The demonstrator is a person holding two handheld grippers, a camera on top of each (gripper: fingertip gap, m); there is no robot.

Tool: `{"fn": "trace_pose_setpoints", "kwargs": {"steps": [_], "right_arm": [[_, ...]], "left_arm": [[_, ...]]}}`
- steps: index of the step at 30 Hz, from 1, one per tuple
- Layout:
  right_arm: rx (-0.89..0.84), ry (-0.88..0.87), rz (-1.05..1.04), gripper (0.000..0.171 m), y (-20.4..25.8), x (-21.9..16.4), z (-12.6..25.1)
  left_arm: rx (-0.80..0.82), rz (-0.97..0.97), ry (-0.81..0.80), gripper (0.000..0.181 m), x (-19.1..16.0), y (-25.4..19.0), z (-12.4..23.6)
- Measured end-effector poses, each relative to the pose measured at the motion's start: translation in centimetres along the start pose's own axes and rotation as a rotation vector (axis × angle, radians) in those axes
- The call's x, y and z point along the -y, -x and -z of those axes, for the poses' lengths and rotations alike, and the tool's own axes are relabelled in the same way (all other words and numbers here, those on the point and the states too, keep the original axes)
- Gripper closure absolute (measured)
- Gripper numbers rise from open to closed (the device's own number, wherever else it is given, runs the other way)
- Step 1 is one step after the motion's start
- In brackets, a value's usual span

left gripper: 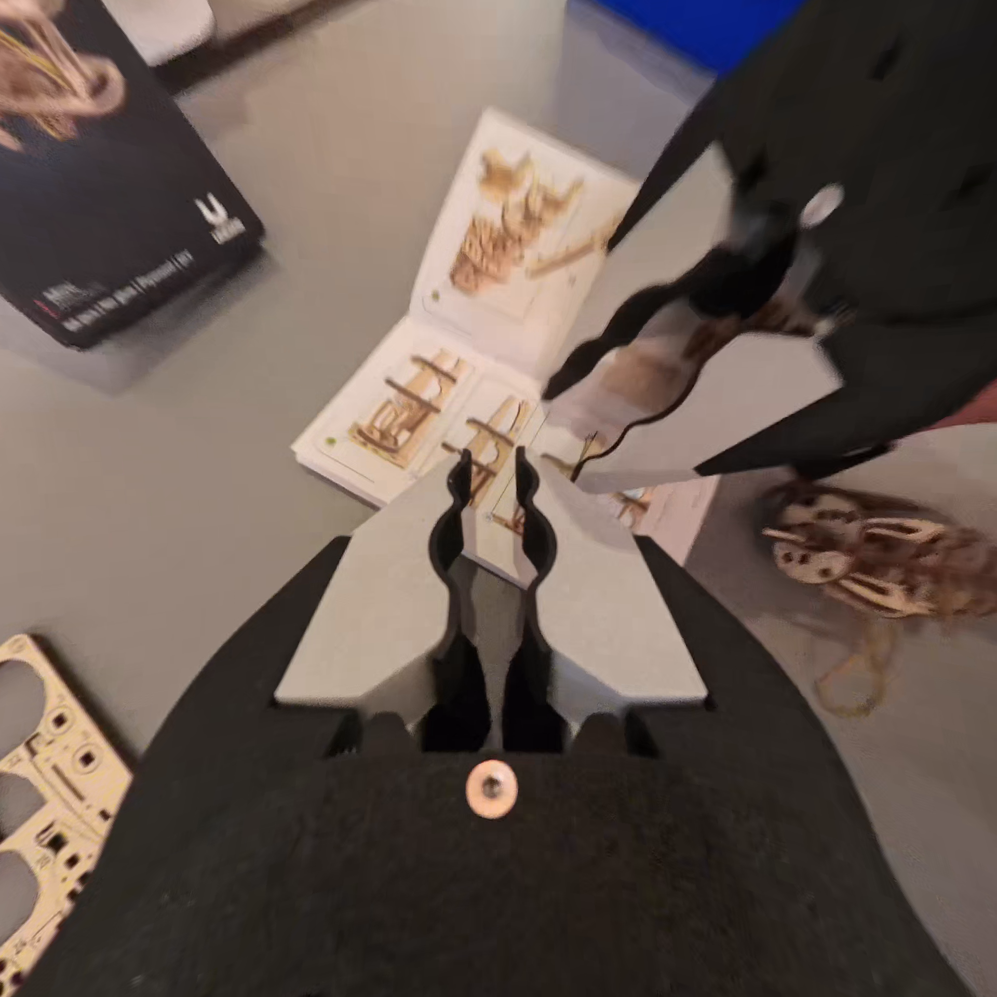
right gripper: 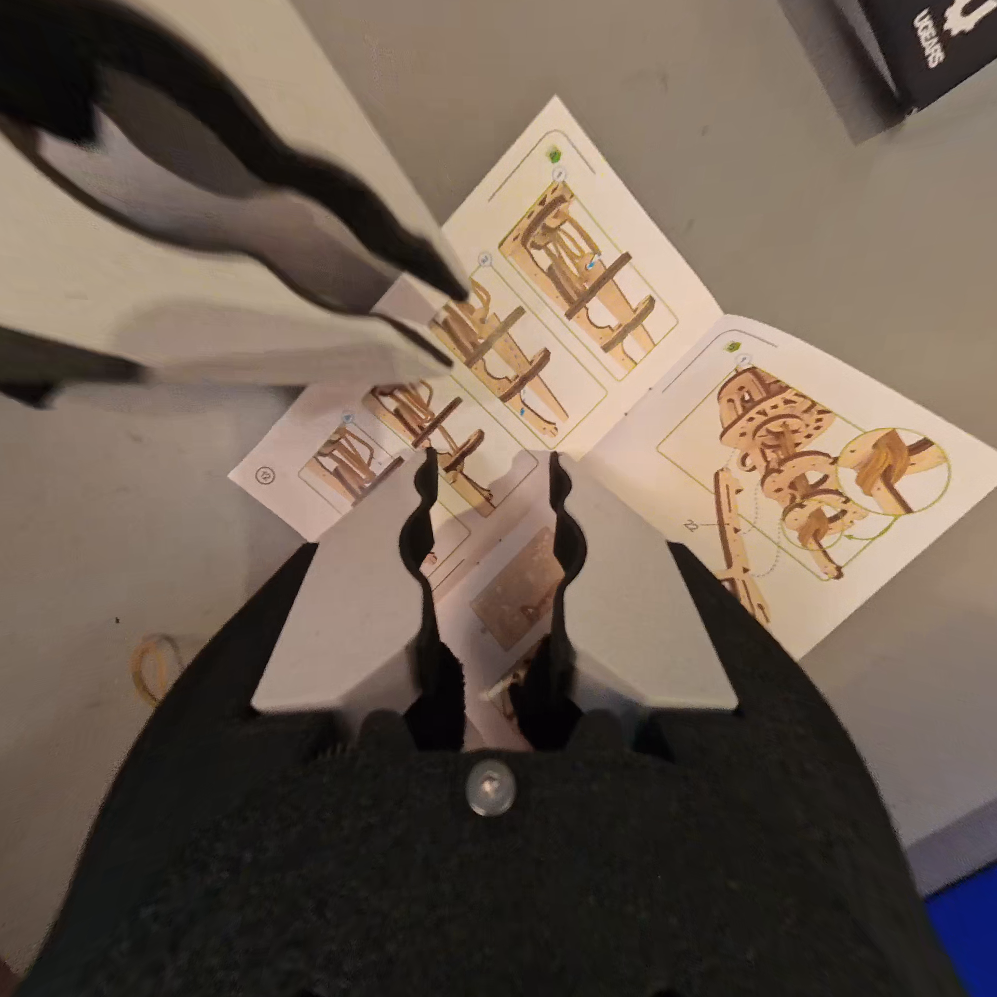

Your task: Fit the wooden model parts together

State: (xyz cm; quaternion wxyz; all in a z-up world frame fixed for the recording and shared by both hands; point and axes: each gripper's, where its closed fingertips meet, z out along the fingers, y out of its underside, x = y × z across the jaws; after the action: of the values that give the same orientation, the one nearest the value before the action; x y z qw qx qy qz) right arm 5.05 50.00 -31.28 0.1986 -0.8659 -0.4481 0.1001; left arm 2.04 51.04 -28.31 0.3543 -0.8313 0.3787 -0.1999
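My left gripper (left gripper: 492,456) is open with a narrow gap and holds nothing; it hovers over the open instruction booklet (left gripper: 485,323). My right gripper (right gripper: 493,456) is open wider, also above the booklet (right gripper: 593,270). A blurred wooden shape (right gripper: 518,604) shows through the gap between its fingers; I cannot tell if it touches them. The right gripper (left gripper: 561,434) comes in from the upper right in the left wrist view, its tips close to mine. The left gripper (right gripper: 450,329) shows at the upper left of the right wrist view. A partly built wooden model (left gripper: 863,561) lies on the grey table at the right.
A black kit box (left gripper: 108,189) stands at the far left, also in the right wrist view (right gripper: 928,48). A plywood parts sheet (left gripper: 43,782) lies at the near left. A rubber band (left gripper: 852,680) lies near the model. A blue object (left gripper: 674,32) sits at the far right.
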Motion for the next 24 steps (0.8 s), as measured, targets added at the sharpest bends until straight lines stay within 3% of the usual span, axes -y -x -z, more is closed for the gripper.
{"fn": "trace_pose_setpoints", "kwargs": {"steps": [1,10,19,24], "right_arm": [[0.0,-0.006,-0.008,0.13,0.0,0.0,0.0],[0.002,-0.138,-0.064,0.131,0.0,1.1,-0.2],[-0.087,-0.39,-0.072,0.139,-1.3,1.8,-0.7],[-0.086,-0.406,-0.08,0.139,-1.3,1.7,-0.7]], "left_arm": [[0.017,-0.019,0.042,0.167,-0.9,0.1,-0.8],[0.01,0.039,0.063,0.181,-2.5,1.1,-1.5],[-0.011,0.036,0.038,0.181,-2.6,1.1,-1.5],[-0.077,0.103,0.013,0.181,-2.5,1.0,-1.4]]}}
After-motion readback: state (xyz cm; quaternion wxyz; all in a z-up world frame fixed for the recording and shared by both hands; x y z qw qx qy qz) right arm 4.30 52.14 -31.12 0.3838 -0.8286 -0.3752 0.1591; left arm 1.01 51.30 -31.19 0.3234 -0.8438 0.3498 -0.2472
